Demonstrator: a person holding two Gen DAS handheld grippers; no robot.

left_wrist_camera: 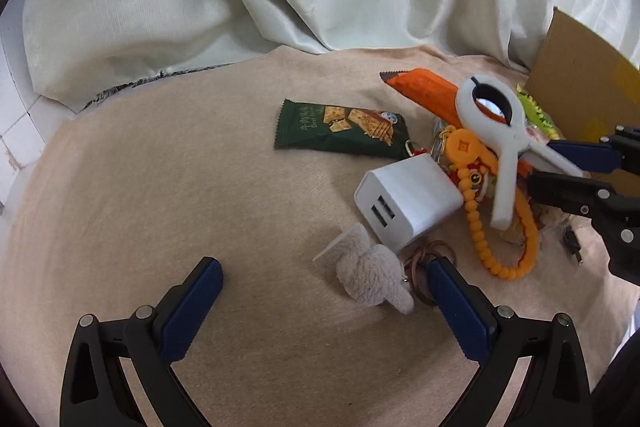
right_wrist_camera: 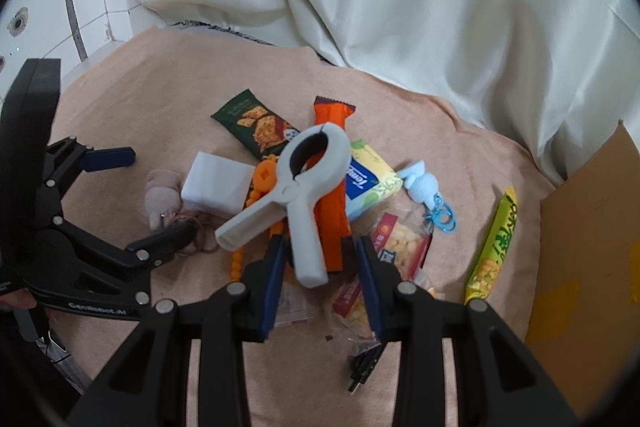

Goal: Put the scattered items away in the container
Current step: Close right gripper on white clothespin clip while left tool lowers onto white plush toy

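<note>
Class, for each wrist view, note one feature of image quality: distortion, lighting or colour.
Left wrist view: fisheye bows the beige cloth into a dome, corners vignetted black. Right wrist view: the same cloth looks pinker; soft, shadowless light on the large white plastic clamp.

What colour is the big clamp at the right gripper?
White; the clamp shows best in the right wrist view.

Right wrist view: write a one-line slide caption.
Right gripper straddles one handle of the white clamp atop a snack pile on the peach cloth, cardboard box at right.
</note>
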